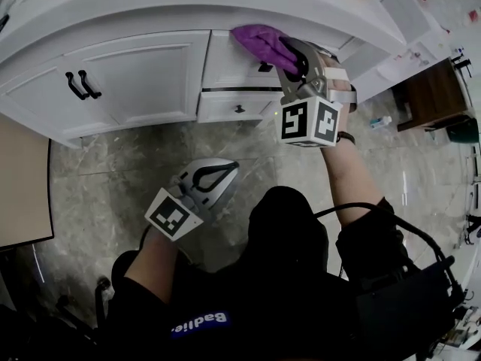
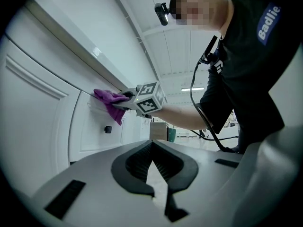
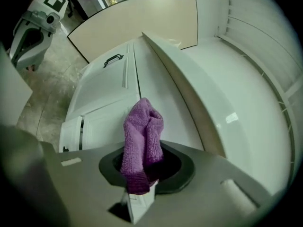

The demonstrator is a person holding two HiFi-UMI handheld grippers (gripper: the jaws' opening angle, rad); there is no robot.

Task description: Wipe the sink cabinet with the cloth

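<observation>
The white sink cabinet [image 1: 150,74] runs across the top of the head view, under a curved countertop. A purple cloth [image 1: 263,42] is pressed against the top drawer front just below the countertop edge. My right gripper [image 1: 294,60] is shut on it. In the right gripper view the cloth [image 3: 142,141] stands bunched up out of the jaws [image 3: 142,174] and touches the cabinet [image 3: 104,89]. My left gripper [image 1: 218,173] hangs low over the floor, away from the cabinet, jaws together with nothing held. Its own view shows the tips [image 2: 151,148] meeting, with the cloth [image 2: 110,103] farther off.
Two black door handles [image 1: 79,85] sit on the left cabinet doors, and a small knob [image 1: 239,109] on the lower drawer. Grey stone tiles [image 1: 113,171] cover the floor. A beige panel [image 1: 22,179] stands at left, and dark wooden furniture [image 1: 432,96] at right.
</observation>
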